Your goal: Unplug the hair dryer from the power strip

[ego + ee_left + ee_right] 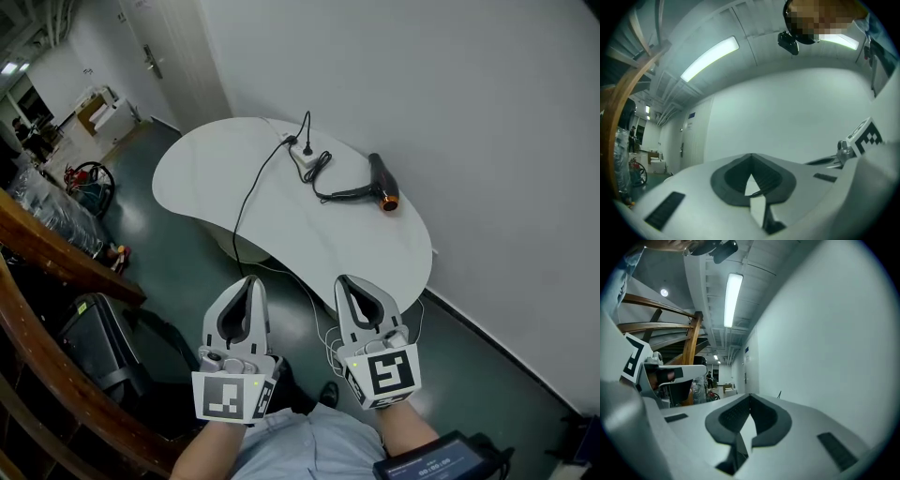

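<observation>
1 hair dryer [379, 180], black with an orange nozzle end, lying flat on the far right part of the white table [216, 173], close to the wall. Its cord [323, 173] loops back to 1 white power strip [302, 151] just to its left, also on the tabletop. 2 black leads total at the strip: the dryer's, plus a long one [246, 202] running across the table and off the near edge. Can't resolve the plug itself at this size. 2 grippers, both held off the near edge of the table, well apart from strip and dryer, side by side and roughly level. Left gripper [249, 279]: jaws clenched tip to tip, nothing between them, confirmed in its own view [751, 156]. Right gripper [343, 279]: same, jaws closed and empty [750, 395]. 2 marker cubes, one per gripper. Background: 1 door [178, 52] at the far left, wooden railing [56, 253] along the left side.
</observation>
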Motion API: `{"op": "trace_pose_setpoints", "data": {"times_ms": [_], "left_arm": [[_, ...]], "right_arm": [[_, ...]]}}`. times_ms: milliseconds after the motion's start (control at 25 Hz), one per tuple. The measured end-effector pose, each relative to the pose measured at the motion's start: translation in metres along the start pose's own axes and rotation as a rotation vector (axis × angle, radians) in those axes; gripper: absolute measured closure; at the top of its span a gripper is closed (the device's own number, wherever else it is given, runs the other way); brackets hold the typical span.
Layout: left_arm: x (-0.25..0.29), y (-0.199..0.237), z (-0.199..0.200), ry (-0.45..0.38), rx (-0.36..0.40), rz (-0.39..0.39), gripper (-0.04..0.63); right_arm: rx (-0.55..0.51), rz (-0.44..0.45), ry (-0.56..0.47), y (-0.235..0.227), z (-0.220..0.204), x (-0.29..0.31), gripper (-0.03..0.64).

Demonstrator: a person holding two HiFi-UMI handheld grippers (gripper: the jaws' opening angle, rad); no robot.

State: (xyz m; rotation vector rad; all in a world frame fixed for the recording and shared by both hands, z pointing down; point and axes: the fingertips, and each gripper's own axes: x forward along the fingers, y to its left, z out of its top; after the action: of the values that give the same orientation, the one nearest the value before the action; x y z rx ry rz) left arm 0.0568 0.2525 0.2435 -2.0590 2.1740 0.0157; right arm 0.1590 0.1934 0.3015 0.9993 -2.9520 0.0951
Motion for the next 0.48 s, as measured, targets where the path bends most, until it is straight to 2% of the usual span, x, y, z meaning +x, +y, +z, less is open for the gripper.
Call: {"op": "trace_pose_setpoints", "data": {"times_ms": [200,480], "left_arm": [[0.023,0.032,-0.018,0.012,-0.032,0.027,0.597],[0.083,0.086,-0.022,-0.028,-0.062,0.005,0.597]], "right_arm": [[-0.001,0.002,0.025,-0.003,-0.008,0.039,0.615],[-0.025,-0.044,0.031,-0.021,0.005,0.115,0.615]]}}
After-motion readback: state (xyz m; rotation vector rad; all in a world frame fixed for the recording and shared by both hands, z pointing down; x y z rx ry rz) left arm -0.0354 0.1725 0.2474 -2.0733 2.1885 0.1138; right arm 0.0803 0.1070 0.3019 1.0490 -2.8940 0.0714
